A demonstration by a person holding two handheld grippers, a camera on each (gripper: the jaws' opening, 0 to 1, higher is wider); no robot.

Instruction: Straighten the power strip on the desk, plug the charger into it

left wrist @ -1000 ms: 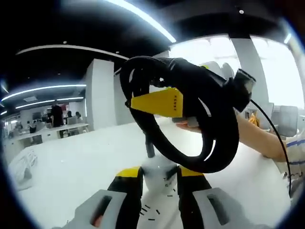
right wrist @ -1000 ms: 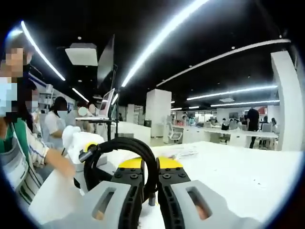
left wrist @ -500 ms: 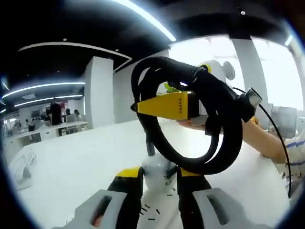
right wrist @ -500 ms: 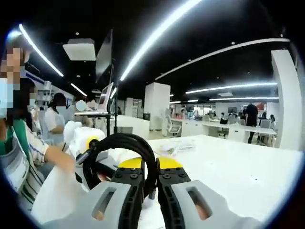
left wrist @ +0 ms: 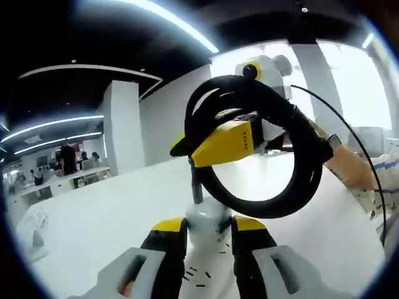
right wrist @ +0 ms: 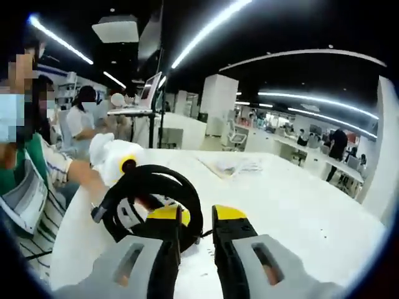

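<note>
holding a white block (left wrist: 209, 225) up off the desk (left wrist: 106, 218) between the jaws of my left hand-held gripper (left wrist: 209, 240), i judge it to be the end of the power strip, since a black cable (left wrist: 262, 156) rises from its top and loops in a thick coil in front of me. in the left gripper view my right hand-held gripper (left wrist: 221, 143) comes in from the right with its yellow jaw pushed through that coil. in the right gripper view the coil (right wrist: 153, 202) hangs over the left jaw of my right hand-held gripper (right wrist: 196, 227), and the jaws stand a little apart with nothing clamped between them, though the cable may be touching the inner face; i cannot tell for sure. both pieces are raised above the white desk (right wrist: 299, 205), not lying on it. as for progress, i judge the task barely begun: the strip is not laid straight, its cable is coiled, and i see no charger, so straightening and plugging in are both left to do.
</note>
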